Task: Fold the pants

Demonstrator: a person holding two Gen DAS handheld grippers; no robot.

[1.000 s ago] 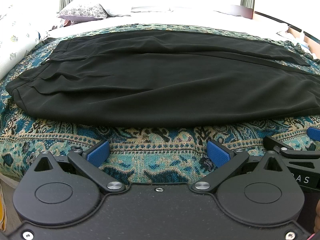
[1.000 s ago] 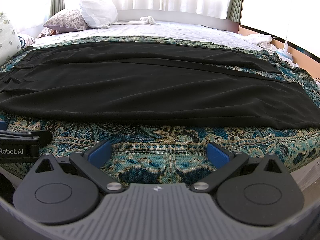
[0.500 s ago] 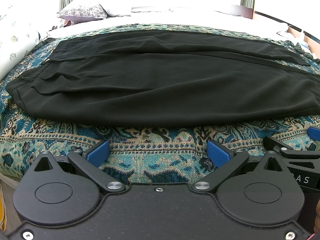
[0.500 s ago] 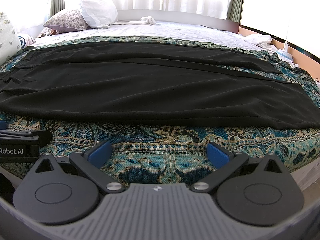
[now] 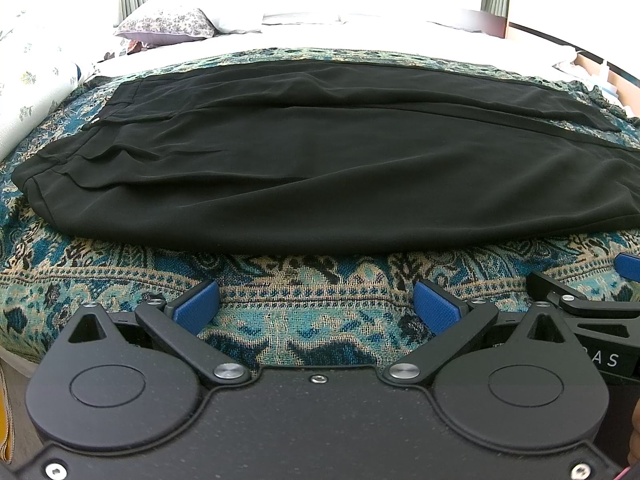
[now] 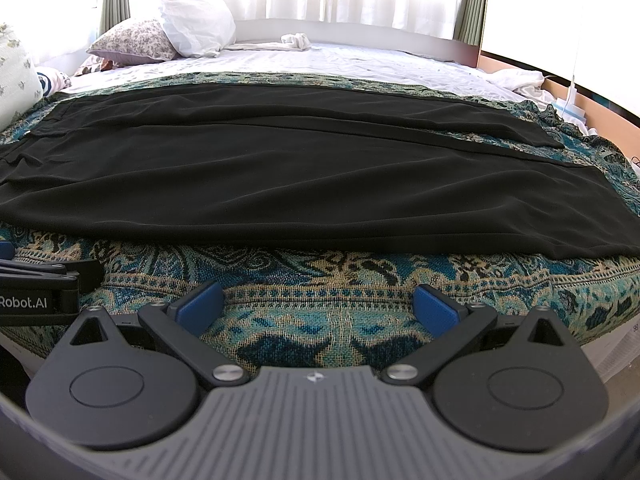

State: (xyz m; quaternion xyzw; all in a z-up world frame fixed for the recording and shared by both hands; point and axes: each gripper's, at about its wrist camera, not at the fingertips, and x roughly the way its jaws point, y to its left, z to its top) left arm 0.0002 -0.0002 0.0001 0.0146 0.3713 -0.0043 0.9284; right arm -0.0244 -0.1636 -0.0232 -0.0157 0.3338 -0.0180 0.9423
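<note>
Black pants point(image 5: 320, 160) lie flat across a teal patterned bedspread point(image 5: 304, 280), waistband to the left, legs running right. They also show in the right wrist view point(image 6: 304, 176), with the leg hems at the right. My left gripper point(image 5: 316, 304) is open and empty, just short of the pants' near edge, over the bedspread. My right gripper point(image 6: 318, 304) is open and empty, also short of the near edge, further right along the legs. Each gripper sees part of the other at its frame edge.
The bedspread point(image 6: 320, 280) covers a bed with white sheets point(image 6: 360, 60) behind. Pillows point(image 6: 192, 28) lie at the far left. A wooden bed frame point(image 6: 592, 100) runs along the right. Curtained windows glare at the back.
</note>
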